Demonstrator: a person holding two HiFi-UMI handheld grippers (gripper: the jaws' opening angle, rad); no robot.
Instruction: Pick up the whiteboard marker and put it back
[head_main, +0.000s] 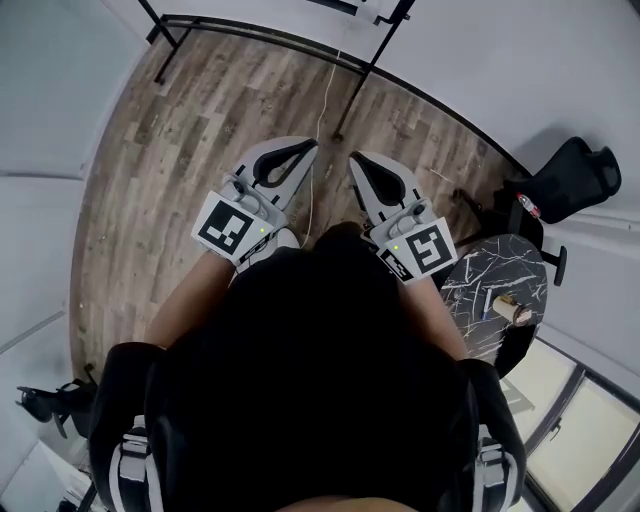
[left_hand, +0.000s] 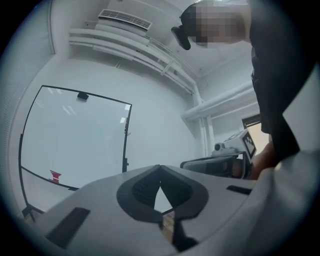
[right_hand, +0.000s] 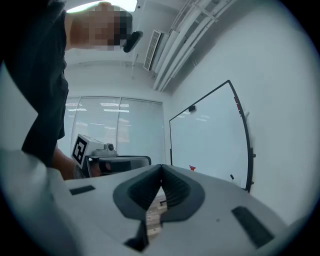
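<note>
Wood floor (head_main: 180, 150) below; left gripper (left_hand: 160, 169) and right gripper (right_hand: 161, 167) fingers (right_hand: 176, 187) pressed together, whiteboard (right_hand: 210, 135) well ahead

Even, soft indoor light, heavy fisheye bending, dark vignetted corners, mosaic patches

No text readable anywhere. Left cube (head_main: 228, 226) on my left gripper (head_main: 308, 148), right cube (head_main: 431, 247) on my right gripper (head_main: 357, 160): black-white square codes, no letters. Red mark (left_hand: 55, 175) on whiteboard (left_hand: 75, 135): illegible.
</note>
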